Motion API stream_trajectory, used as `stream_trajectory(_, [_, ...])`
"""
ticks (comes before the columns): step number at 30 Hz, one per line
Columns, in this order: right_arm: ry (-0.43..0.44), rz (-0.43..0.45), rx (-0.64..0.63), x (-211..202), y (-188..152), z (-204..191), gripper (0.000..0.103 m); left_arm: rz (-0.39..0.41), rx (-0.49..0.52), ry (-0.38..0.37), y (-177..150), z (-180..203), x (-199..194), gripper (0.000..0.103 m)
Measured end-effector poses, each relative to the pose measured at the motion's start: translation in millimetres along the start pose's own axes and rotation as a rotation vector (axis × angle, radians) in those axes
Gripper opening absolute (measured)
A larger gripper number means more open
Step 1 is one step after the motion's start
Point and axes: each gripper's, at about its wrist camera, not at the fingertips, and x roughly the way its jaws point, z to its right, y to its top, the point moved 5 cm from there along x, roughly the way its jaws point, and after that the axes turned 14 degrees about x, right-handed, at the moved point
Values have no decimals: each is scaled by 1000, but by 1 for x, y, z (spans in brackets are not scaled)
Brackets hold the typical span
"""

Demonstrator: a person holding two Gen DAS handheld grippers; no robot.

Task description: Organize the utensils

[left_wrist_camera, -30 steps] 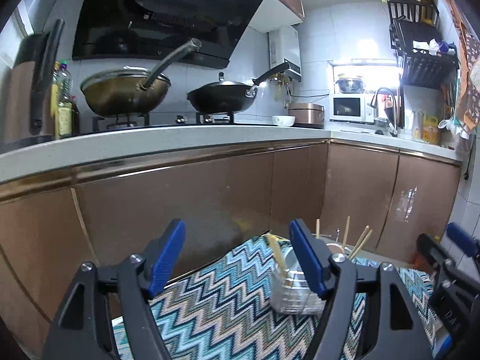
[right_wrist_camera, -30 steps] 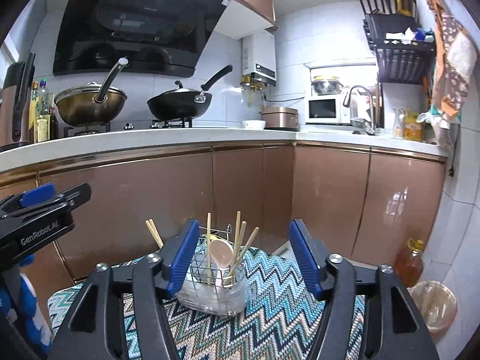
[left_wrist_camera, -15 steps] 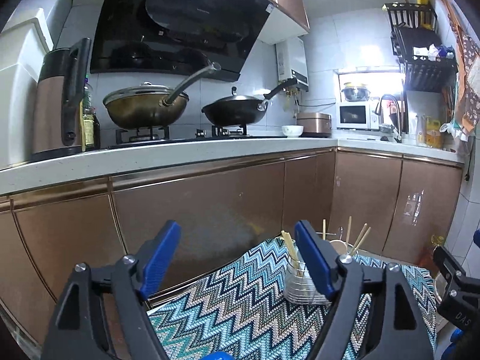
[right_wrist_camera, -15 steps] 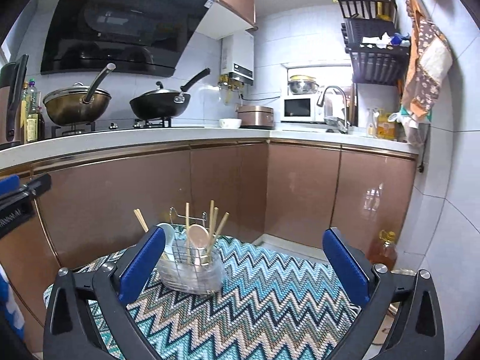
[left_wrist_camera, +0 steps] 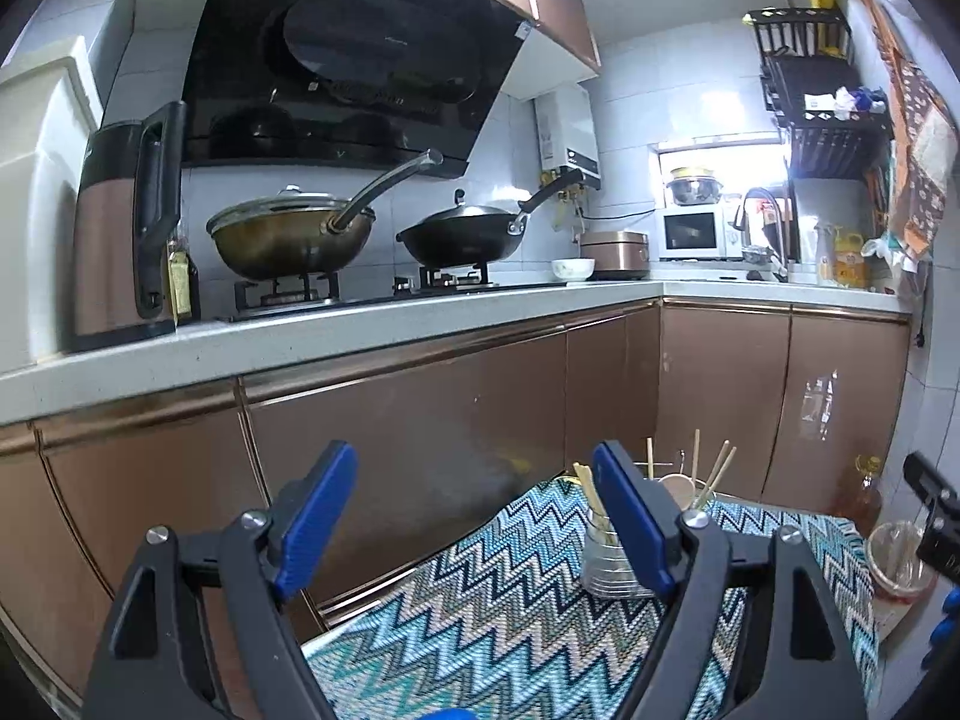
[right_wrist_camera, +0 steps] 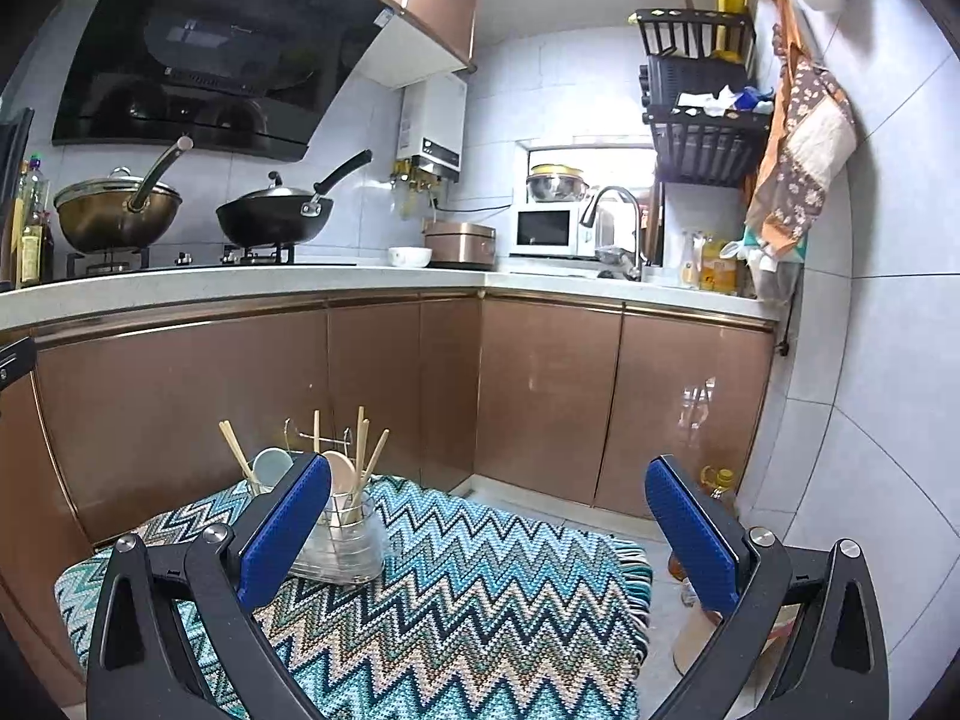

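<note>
Both grippers, left (left_wrist_camera: 474, 516) and right (right_wrist_camera: 489, 522), were drawn back from the filled utensil holder (right_wrist_camera: 342, 534), jaws open and empty, suggesting the sorting was finished.

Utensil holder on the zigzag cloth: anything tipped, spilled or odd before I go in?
Nothing stands out. The utensil holder stands upright on the cloth, with chopsticks and spoons leaning loosely inside. Nothing lies loose on the visible cloth. Both the left gripper and the right gripper are open and empty.
</note>
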Motion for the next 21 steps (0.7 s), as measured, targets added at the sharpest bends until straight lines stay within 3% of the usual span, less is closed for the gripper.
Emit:
stream_trajectory(12, [3, 39, 4, -15, 10, 0, 103, 24, 0, 33, -6, -41, -4, 82])
stream_trajectory(21, [15, 35, 5, -10, 10, 0, 103, 18, 26, 65, -4, -48, 4, 82])
